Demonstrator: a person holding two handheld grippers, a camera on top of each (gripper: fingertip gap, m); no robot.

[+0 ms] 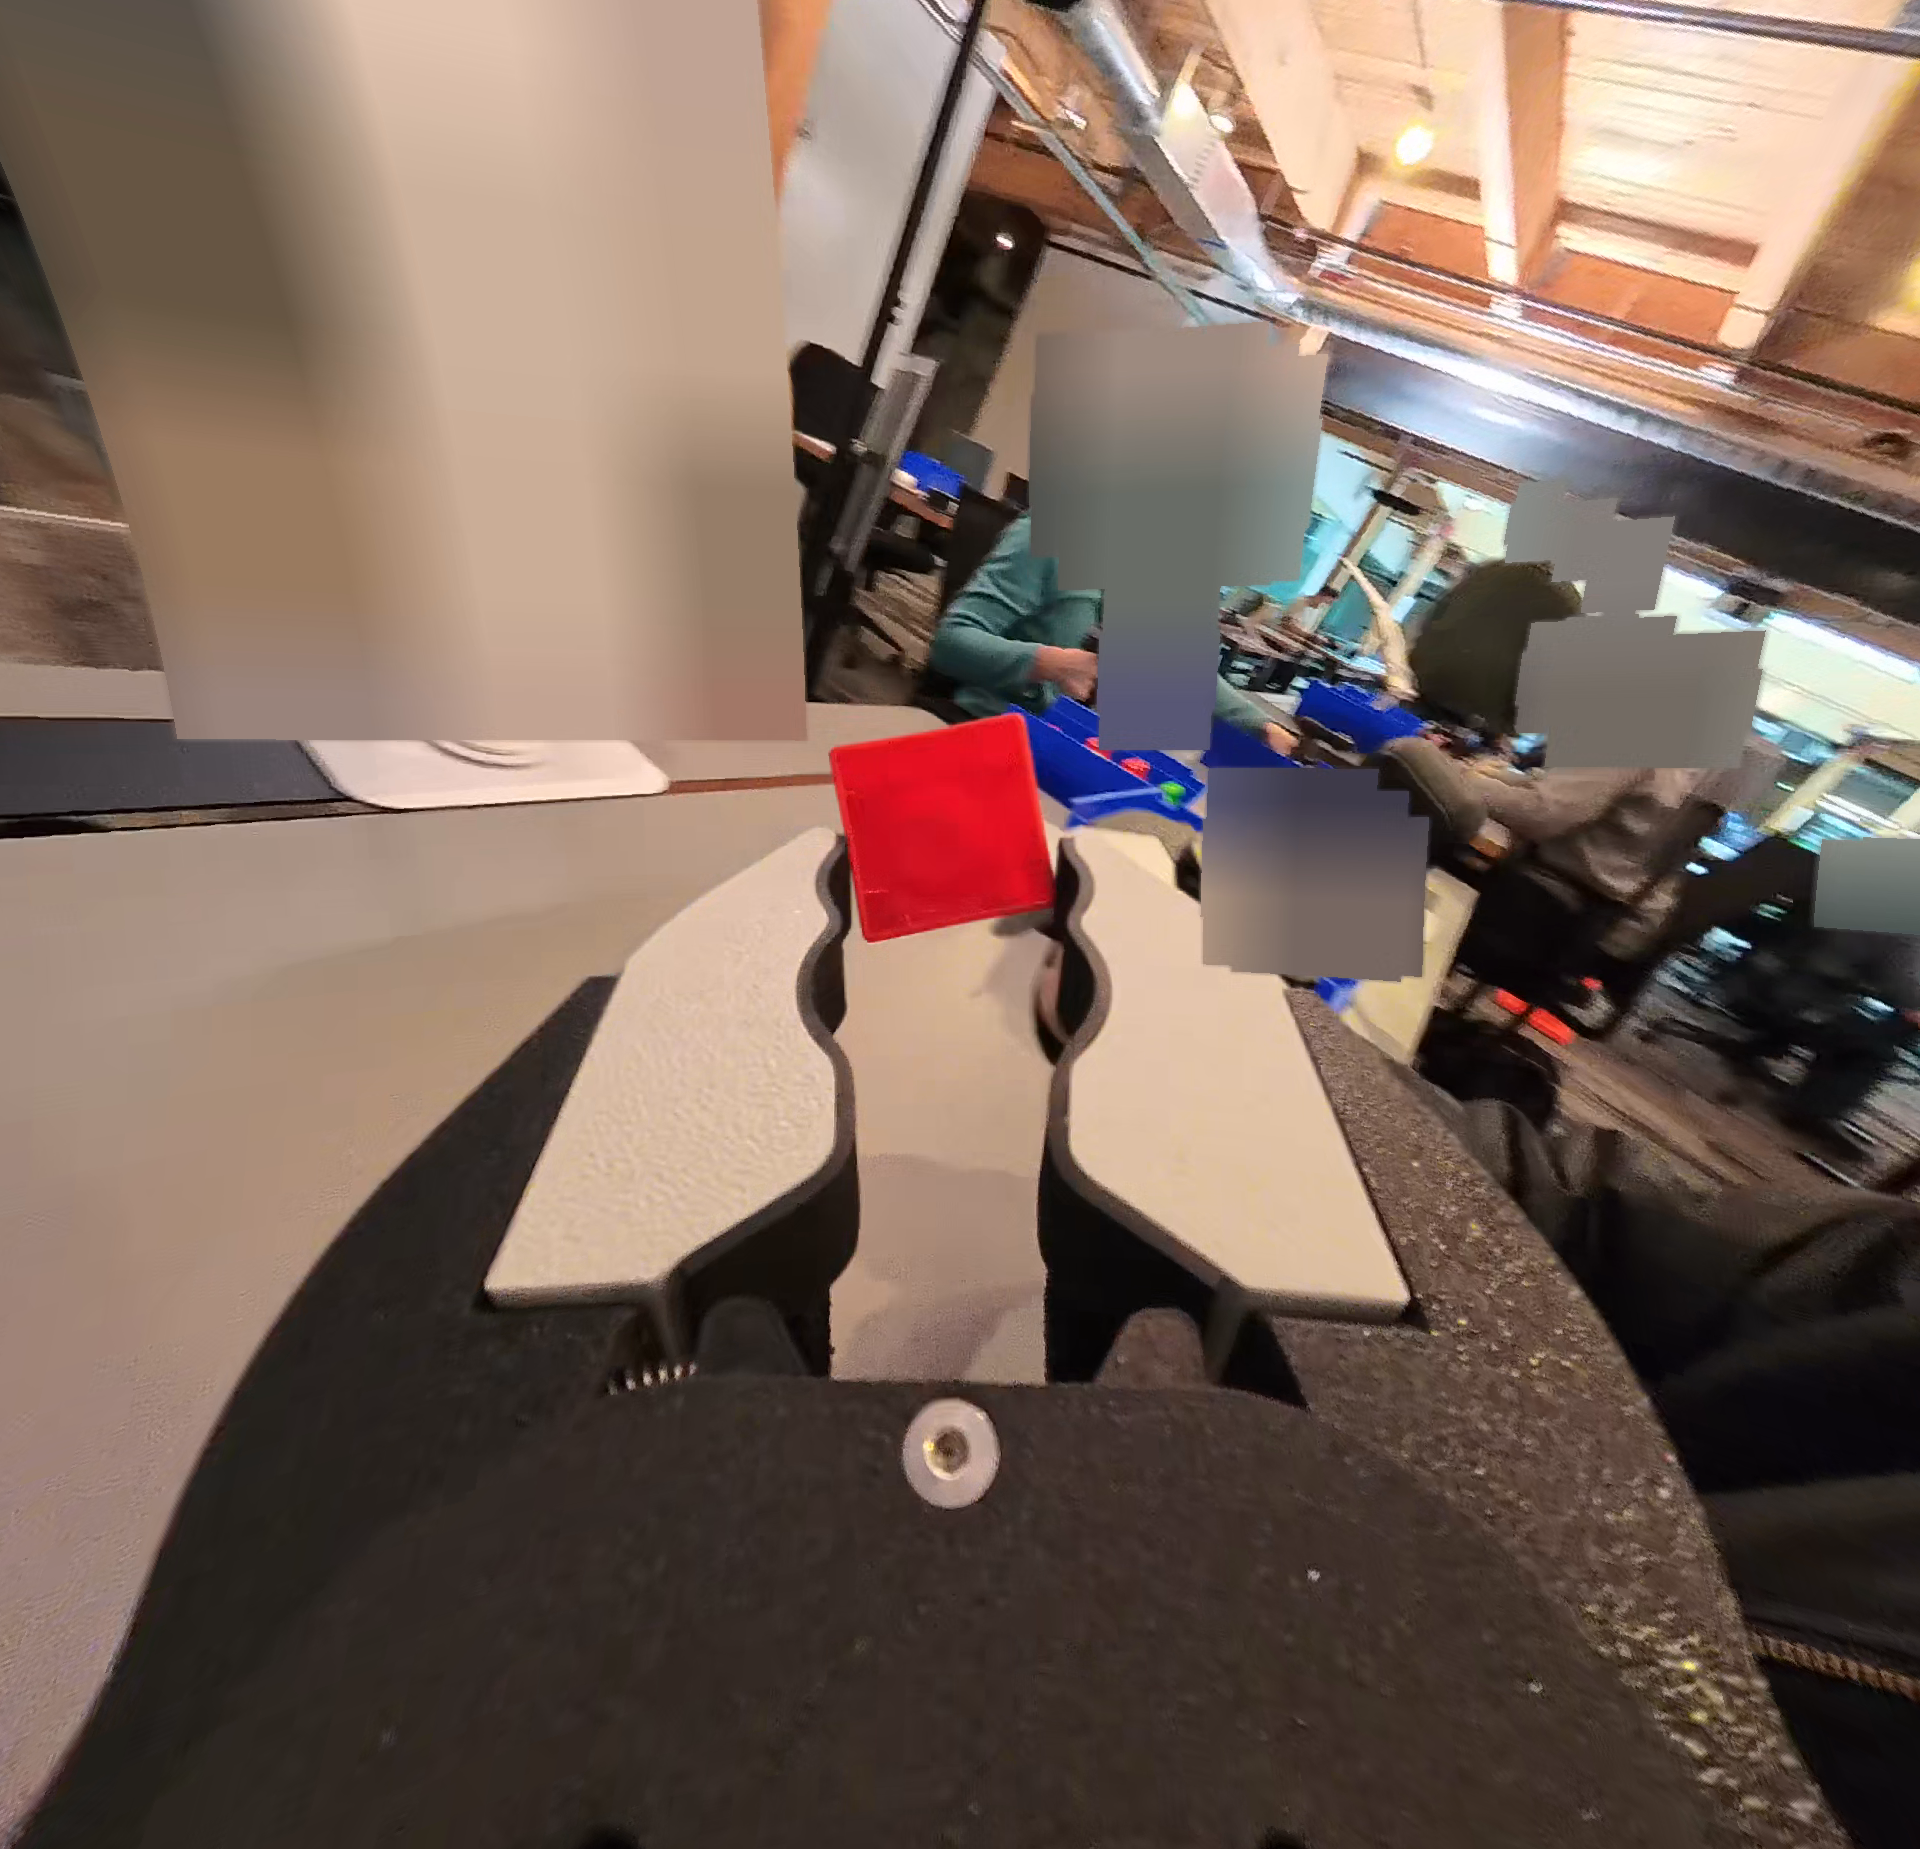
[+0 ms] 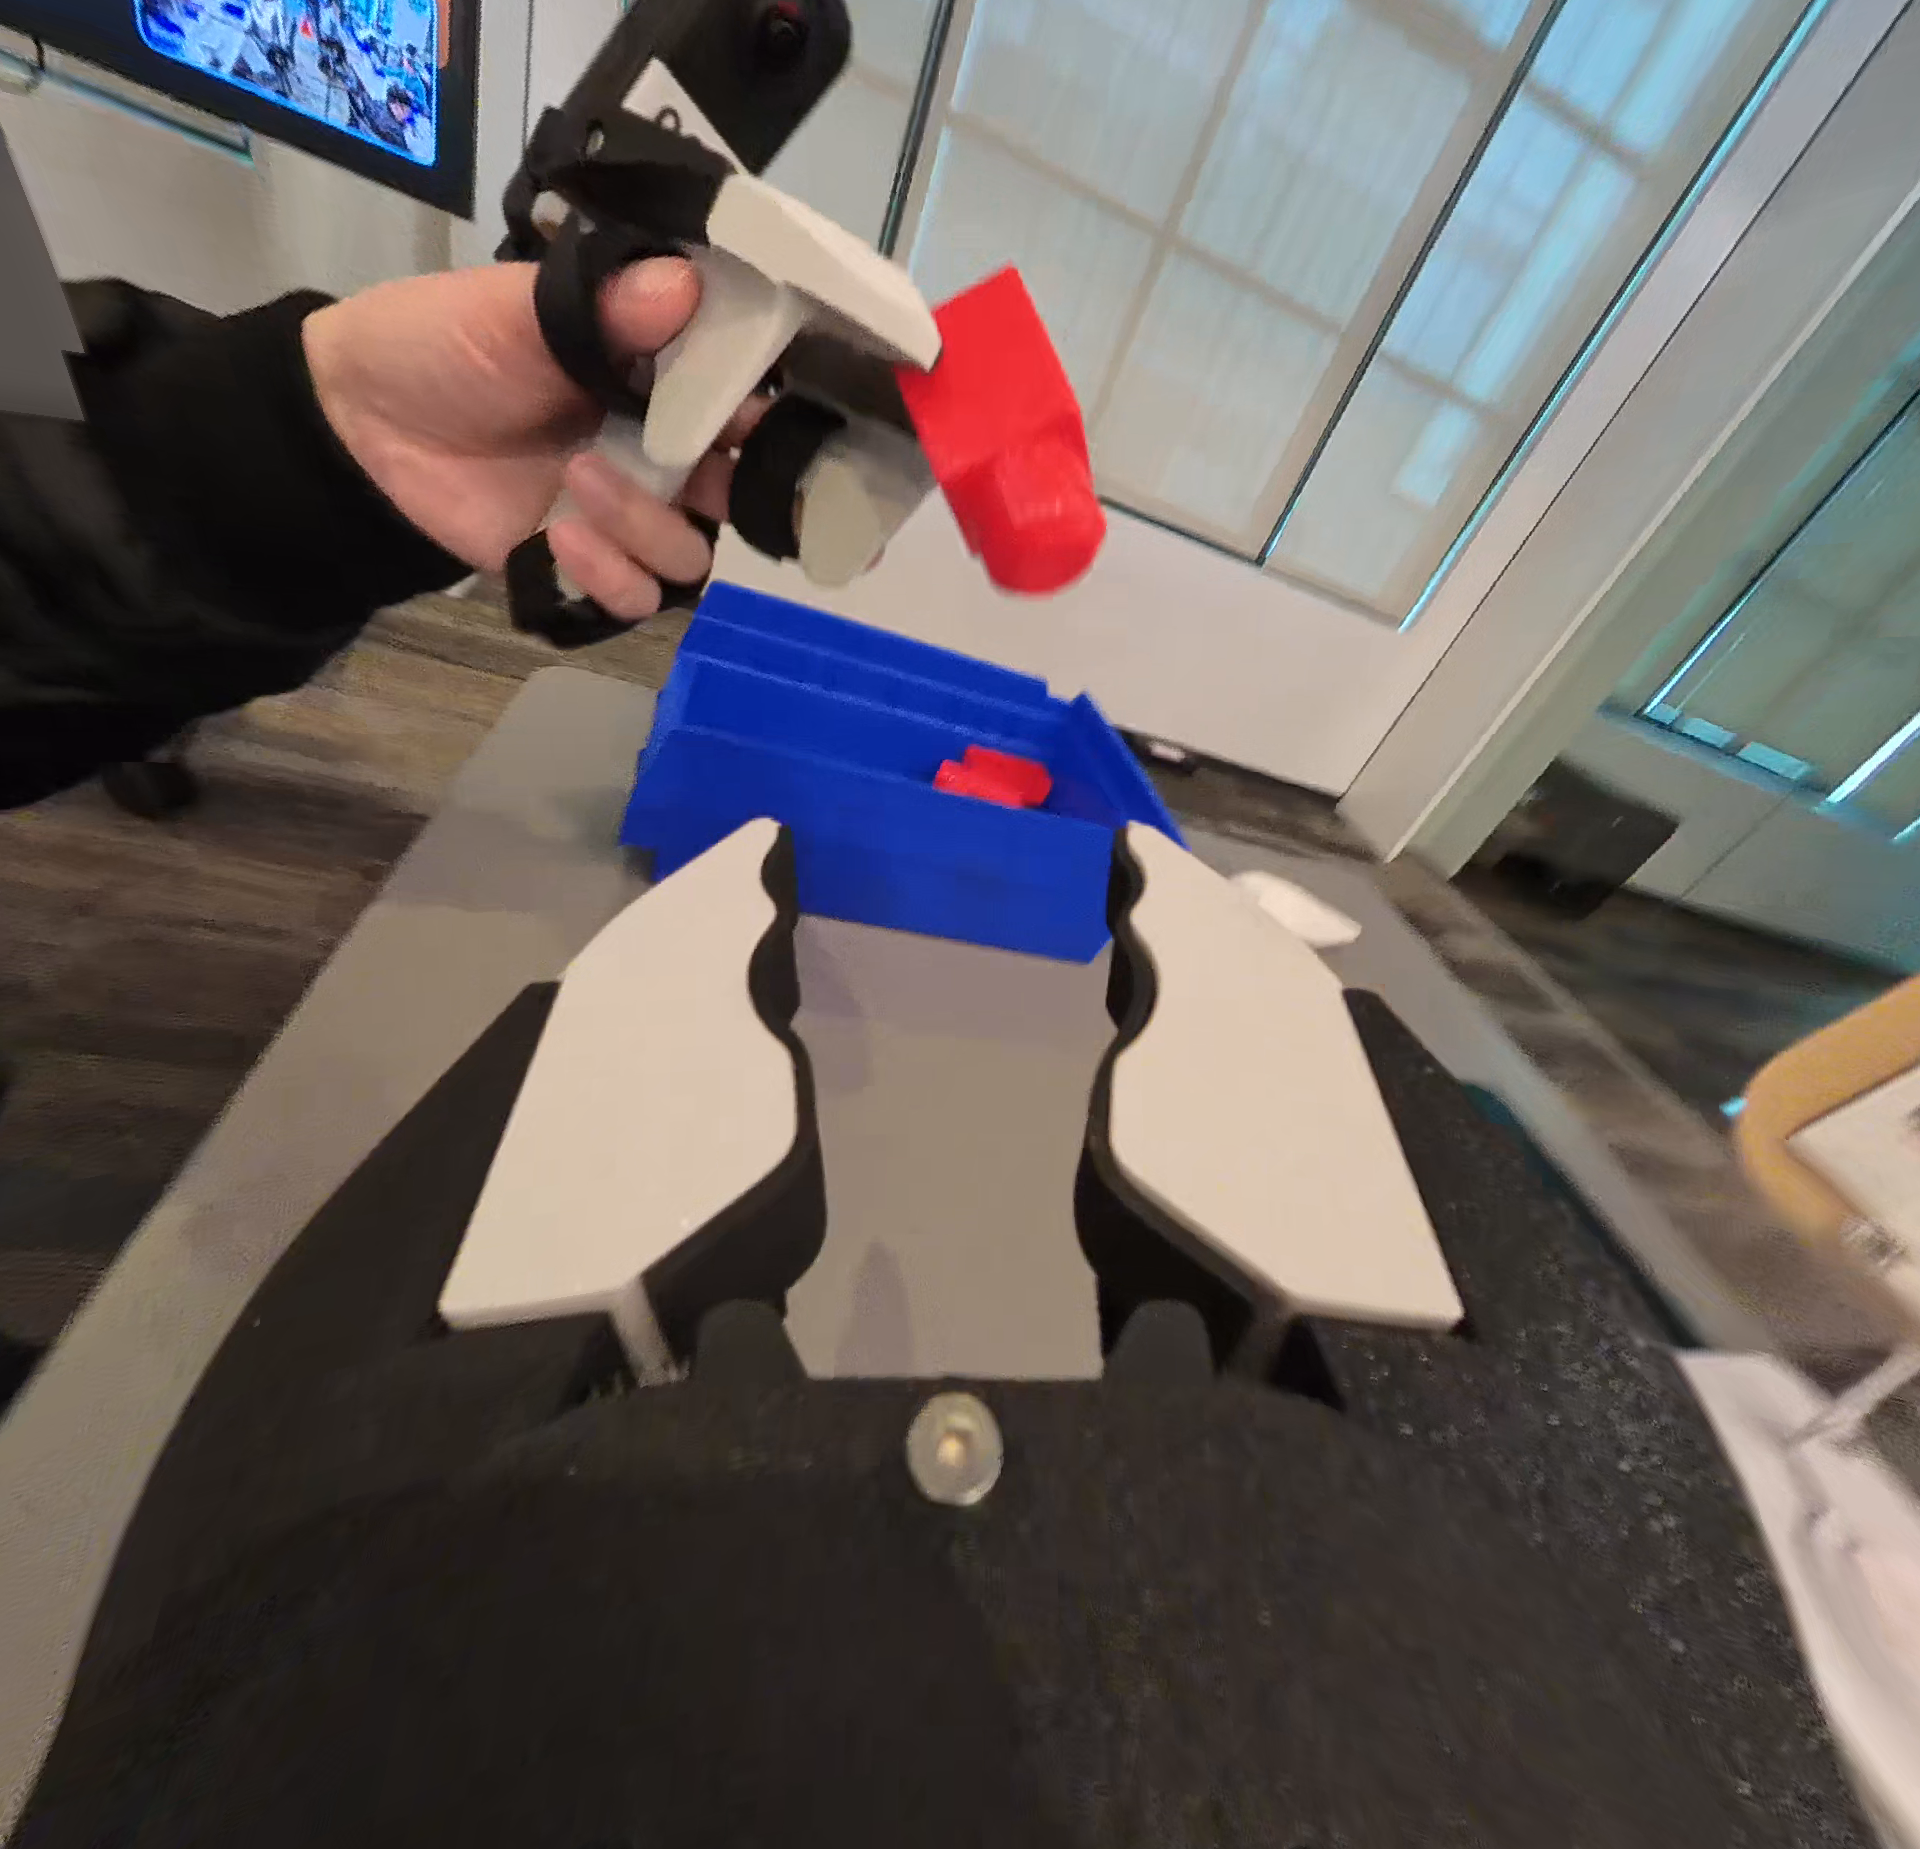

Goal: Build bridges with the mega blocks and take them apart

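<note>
**Left tongs hold red block over blue bin; right tongs empty**

Grey tabletop (image 2: 499, 926) carries everything, running away from the right wrist camera. Blue bin (image 2: 883, 864) is the landmark: sits on the tabletop, open top, stepped walls at its back, front wall facing the right tongs.

Right tongs (image 2: 948, 869) low over the tabletop just short of the bin's front wall, fingers spread wide, nothing between them. Fingertips frame the bin's front wall; contact cannot be told.

Left tongs (image 2: 920, 417) up in the air above the bin and a bit toward its left side, held by a person's hand (image 2: 468, 417) in a black sleeve, with a black camera body mounted above. They pinch a red mega block (image 2: 997, 428) at one end; the block's stud end hangs down and right, tilted, clear of the bin. In the left wrist view the same left tongs (image 1: 951, 854) grip the red mega block (image 1: 940, 828) near the fingertips, flat square face to the camera, slightly rotated.

Inside the bin, toward its right side, lies another red block (image 2: 992, 773), partly hidden by the front wall. Small white object (image 2: 1299, 911) on the tabletop just right of the bin, blurred.

Left wrist view background: other people at tables with more blue bins, blurred.
</note>
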